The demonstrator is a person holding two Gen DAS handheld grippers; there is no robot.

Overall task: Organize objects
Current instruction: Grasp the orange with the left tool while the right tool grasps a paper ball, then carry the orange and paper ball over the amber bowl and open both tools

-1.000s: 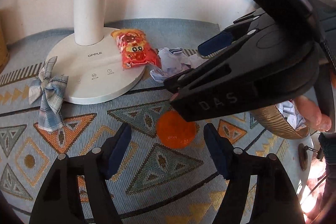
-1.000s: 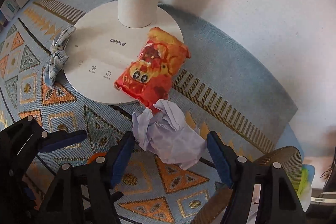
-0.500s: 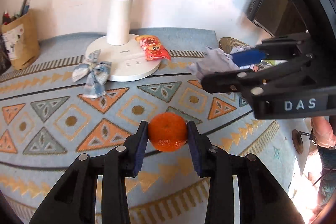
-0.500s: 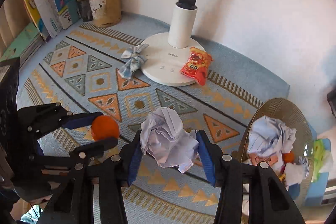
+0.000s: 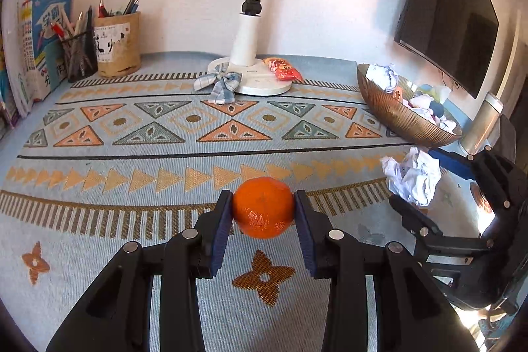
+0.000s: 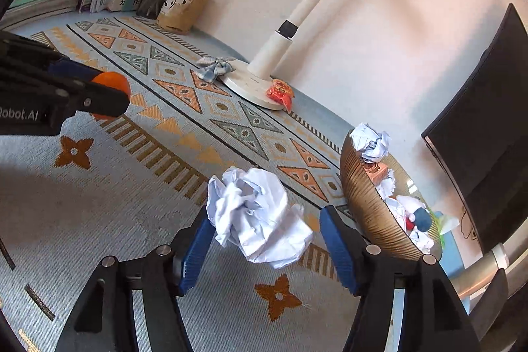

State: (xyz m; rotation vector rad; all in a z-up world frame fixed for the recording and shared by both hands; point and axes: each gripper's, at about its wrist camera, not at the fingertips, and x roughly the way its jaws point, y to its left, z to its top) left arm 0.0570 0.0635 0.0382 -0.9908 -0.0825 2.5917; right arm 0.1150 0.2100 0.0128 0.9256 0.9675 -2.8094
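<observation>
My left gripper [image 5: 262,203] is shut on an orange mandarin [image 5: 263,213], held just above the patterned mat [image 5: 132,160]. A crumpled white paper ball [image 6: 260,216] hangs between the fingers of my right gripper [image 6: 265,220], whose jaws are opening. The left pad still touches the paper; the right pad stands clear of it. This is close to the left side of a ribbed gold bowl [image 6: 366,187] that holds more crumpled paper and small items. In the left wrist view the right gripper [image 5: 420,183] and its paper ball [image 5: 412,174] sit at the right, in front of the bowl [image 5: 396,111].
A white desk lamp [image 5: 260,84] stands at the back, with a red snack packet [image 5: 283,70] and a plaid bow [image 5: 219,83] on its base. Pen holders [image 5: 117,45] and books [image 5: 36,38] fill the back left. A dark monitor [image 5: 452,22] stands at the right.
Both grippers pulled back from the lamp. The left one closed on the mandarin and carried it away. The right one gripped the paper ball, brought it toward the bowl, and now its jaws are wider.
</observation>
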